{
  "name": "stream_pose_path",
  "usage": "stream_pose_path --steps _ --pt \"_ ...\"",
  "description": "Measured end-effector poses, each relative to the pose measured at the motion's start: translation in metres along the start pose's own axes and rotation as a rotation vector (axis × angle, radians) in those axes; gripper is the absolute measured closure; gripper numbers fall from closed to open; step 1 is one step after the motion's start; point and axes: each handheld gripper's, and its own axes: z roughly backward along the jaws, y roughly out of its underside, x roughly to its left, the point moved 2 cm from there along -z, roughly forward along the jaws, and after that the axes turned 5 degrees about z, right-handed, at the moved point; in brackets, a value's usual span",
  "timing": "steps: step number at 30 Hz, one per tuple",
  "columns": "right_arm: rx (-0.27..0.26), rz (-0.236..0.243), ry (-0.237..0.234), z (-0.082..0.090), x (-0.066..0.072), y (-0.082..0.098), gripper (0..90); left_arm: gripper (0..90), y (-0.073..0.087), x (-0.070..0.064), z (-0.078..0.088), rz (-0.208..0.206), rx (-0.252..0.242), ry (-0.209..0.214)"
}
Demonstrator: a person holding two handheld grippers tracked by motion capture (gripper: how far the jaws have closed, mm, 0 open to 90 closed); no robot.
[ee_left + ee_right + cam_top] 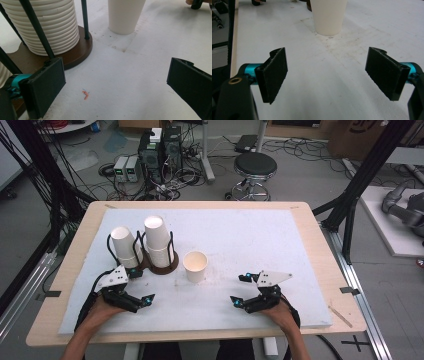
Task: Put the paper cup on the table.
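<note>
A single white paper cup (pixel 195 266) (pixel 124 15) (pixel 328 16) stands upright, mouth up, near the middle of the white board (pixel 250 240). To its left, a brown-based wire holder (pixel 163 265) (pixel 75 53) carries an upright stack of inverted cups (pixel 157 240) (pixel 50 25), and a second stack (pixel 125 247) leans beside it. My left gripper (pixel 143 286) (pixel 115 85) rests low in front of the holder, open and empty. At the right, my right gripper (pixel 237 289) (pixel 329 75) points at the single cup from a short distance, its jaws wide apart with nothing between them.
The board lies on a wooden table (pixel 320 250). A small orange scrap (pixel 85 94) lies on the board ahead of the left gripper. Beyond the far edge stand a black stool (pixel 255 167) and computer towers (pixel 160 150) among cables.
</note>
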Motion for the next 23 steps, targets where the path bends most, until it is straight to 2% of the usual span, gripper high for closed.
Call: stream_pose_path --steps 4,9,15,18,23 --pt "-0.013 0.01 0.007 0.001 0.0007 0.0004 18.7 1.8 0.0003 -0.0009 0.001 -0.012 -0.008 0.004" --pt "-0.007 0.023 0.01 0.0005 0.0021 0.0003 18.7 1.8 0.0003 -0.0009 0.0009 -0.008 -0.012 0.001" --pt "-0.01 0.012 0.003 0.0007 0.0006 0.0005 18.7 1.8 0.0002 0.0001 0.0012 0.0 -0.009 0.004" --pt "0.008 0.003 -0.006 -0.0009 -0.0004 0.0001 18.7 1.8 0.0002 0.0 0.0011 -0.005 -0.005 0.005" --pt "0.009 0.011 -0.012 -0.0009 0.0009 0.0001 18.7 1.8 0.0003 -0.0019 0.0 -0.019 -0.001 -0.007"
